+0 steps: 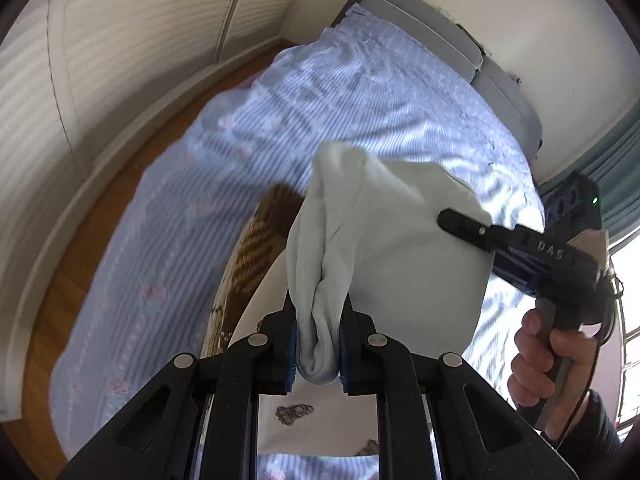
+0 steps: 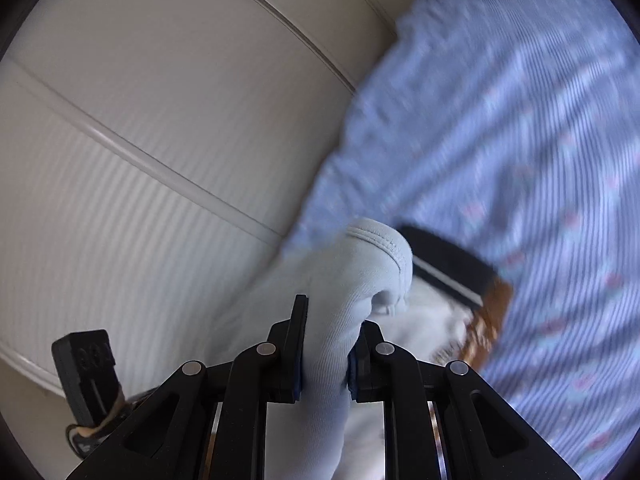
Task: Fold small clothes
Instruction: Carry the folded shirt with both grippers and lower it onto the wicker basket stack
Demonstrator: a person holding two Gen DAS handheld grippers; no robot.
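Nearest you, the left gripper (image 1: 319, 354) is clamped on a bunched fold of the pale blue garment (image 1: 384, 248), cloth squeezed between its blue pads. The right gripper (image 2: 326, 350) pinches another gathered edge of the same piece, a stitched hem curling over its tips; in the left view its fingers lie across the cloth's far side, your hand (image 1: 548, 356) round the handle. Two separated grips, likely so you can stretch it flat before laying it. The garment hangs off the surface between the tongs, above a white printed item (image 1: 316, 424) and a brown patterned cloth (image 1: 248, 264) lying near the bed's near edge. A dark band with a white stripe (image 2: 448, 268) shows just past the hem; what it belongs to is unclear. Farther out, the striped blue bedspread (image 1: 360, 92) runs to grey pillows (image 1: 432, 28) at the far edge. Views are smeared.
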